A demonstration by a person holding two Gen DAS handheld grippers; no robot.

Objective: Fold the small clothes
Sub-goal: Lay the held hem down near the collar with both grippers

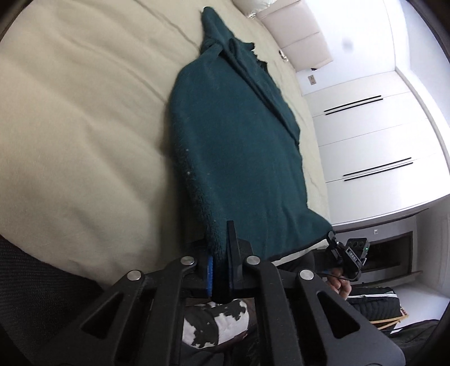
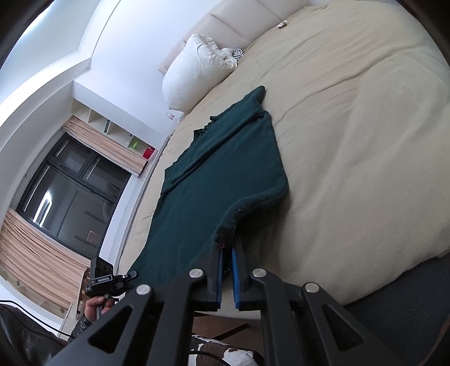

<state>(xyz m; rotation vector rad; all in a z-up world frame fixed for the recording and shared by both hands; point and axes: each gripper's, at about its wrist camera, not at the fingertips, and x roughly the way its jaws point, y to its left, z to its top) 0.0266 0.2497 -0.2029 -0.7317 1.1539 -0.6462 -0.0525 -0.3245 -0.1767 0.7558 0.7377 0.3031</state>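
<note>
- Green knit garment (image 1: 233, 146) lies flat on the bed (image 1: 84, 112), mid-frame, sleeves folded in.
- Left tool (image 1: 222, 270) pinches its near hem corner; right tool (image 2: 227, 253) pinches the other corner.
- Soft, light, limp; likely sags. Corners are the best hold.

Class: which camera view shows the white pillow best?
The right wrist view: the whole pillow lies against the headboard, beyond the green garment. The left wrist view shows only a sliver at the top edge.

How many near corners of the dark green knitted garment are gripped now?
2: the left gripper pinches one near corner of the dark green knitted garment, and the right gripper pinches the other.
</note>
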